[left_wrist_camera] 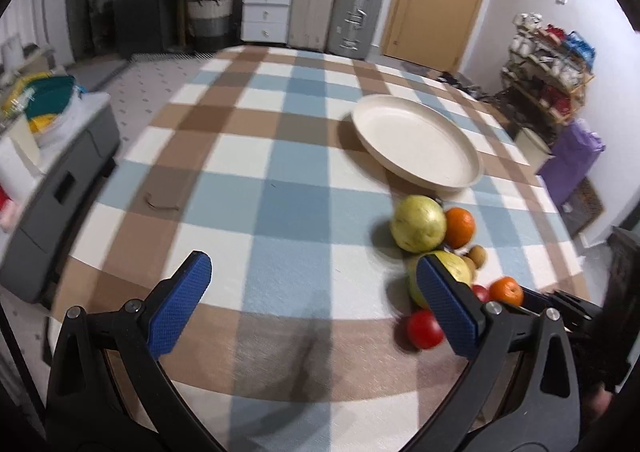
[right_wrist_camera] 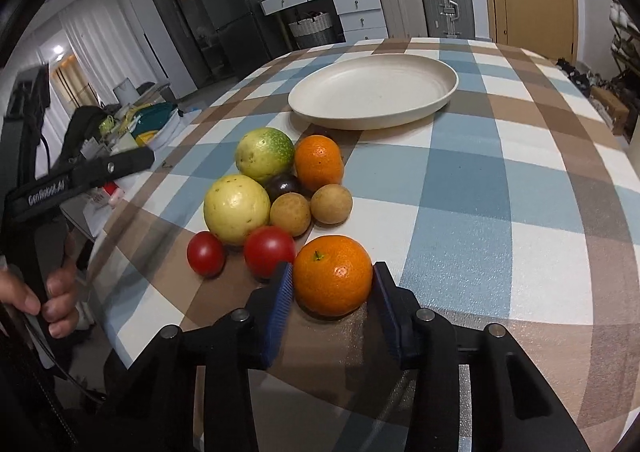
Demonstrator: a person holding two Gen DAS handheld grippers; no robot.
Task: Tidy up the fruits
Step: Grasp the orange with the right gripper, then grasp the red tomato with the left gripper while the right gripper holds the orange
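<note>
Right wrist cam: our right gripper has both blue pads against the round orange mandarin nearest the table's near edge, prob. bound for the empty cream plate mid-table, while our left gripper hangs wide open, holding nothing.

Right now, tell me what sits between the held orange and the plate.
Right wrist view: from the near orange to the plate, only bare checked tablecloth; the other fruits lie left.

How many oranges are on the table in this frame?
2. One orange sits nearest, between the right gripper's blue pads. The other orange lies at the pile's far side, near the plate. None seems hidden.
</note>
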